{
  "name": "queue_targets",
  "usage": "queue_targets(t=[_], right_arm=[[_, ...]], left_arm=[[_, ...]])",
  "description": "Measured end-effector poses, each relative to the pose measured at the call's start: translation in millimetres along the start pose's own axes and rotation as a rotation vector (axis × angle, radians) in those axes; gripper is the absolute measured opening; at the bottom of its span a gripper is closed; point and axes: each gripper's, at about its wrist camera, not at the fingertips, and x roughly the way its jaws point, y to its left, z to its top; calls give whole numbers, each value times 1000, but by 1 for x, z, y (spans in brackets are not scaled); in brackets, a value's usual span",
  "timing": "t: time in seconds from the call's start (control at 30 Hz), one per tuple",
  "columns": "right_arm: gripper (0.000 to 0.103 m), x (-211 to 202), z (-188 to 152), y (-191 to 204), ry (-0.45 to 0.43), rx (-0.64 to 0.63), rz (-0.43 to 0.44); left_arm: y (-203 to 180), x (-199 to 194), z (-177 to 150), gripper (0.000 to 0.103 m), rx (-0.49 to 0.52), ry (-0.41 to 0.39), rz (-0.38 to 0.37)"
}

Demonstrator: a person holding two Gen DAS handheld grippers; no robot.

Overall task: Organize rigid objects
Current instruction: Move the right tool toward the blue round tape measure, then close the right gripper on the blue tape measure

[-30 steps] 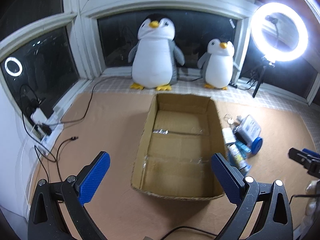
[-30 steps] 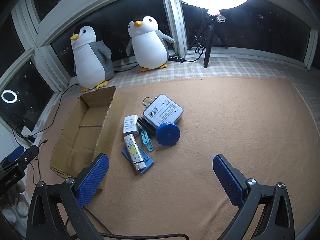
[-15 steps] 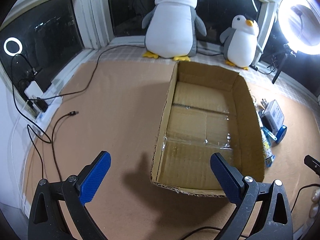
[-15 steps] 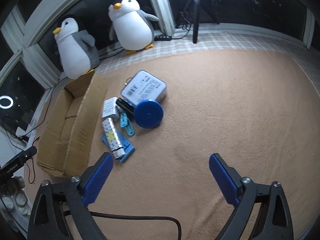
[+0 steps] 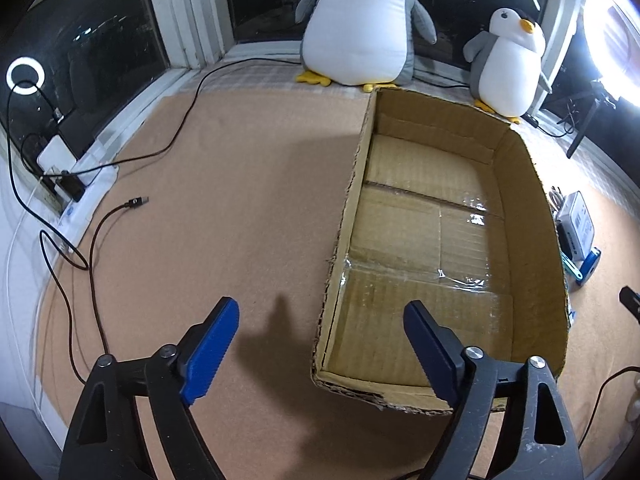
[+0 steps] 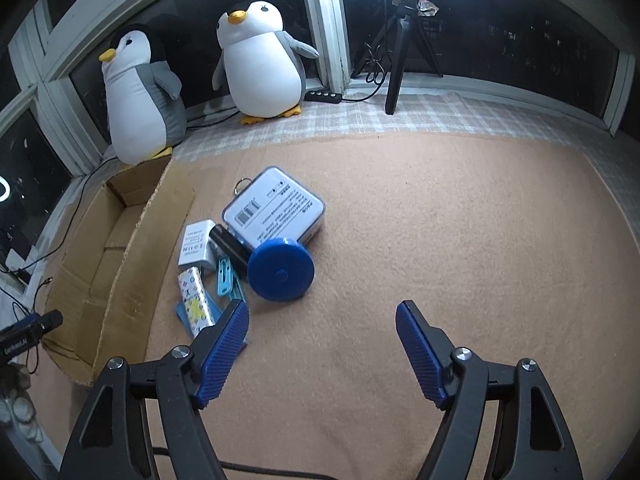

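Two grippers are working here, and neither is carrying anything.

Through the left wrist camera, the left gripper is hanging above the brown mat with its jaws apart and closing, straddling the near left wall of the cardboard box; the pads are not pressing on that wall. The box is lying open and bare inside, its taped floor showing. Beyond its right wall, a sliver of the pile of small objects is peeking out. Two plush penguins are sitting on the sill behind.

Through the right wrist camera, the right gripper is pointing down at bare mat, its jaws apart and closing with nothing between them. The pile is lying just ahead and left of it, right beside the box: a blue disc, a clear-cased flat pack, a white charger block, a black cylinder, teal clips and a patterned tube resting on a blue card.

All are looking hard and light. The disc is probably best pinched across its flat faces or rim; the glossy pack may be slippery, so its short edges are likely the safer hold. The tube could roll, so a grip across its middle seems wise.
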Motion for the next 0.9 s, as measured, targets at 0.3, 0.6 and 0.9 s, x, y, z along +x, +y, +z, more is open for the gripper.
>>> queue_targets(t=[0.3,0.6,0.9], right_arm=[[72,17,10,10,18,-51,-6],[72,44,17,22,61,-84,15],[73,63,25,22,89,-61,33]], left_arm=[[1,18,-4,66,2,45,7],[-1,34,-8,42,10,89,-1],[-5,39,-7,34,10,94,-4]])
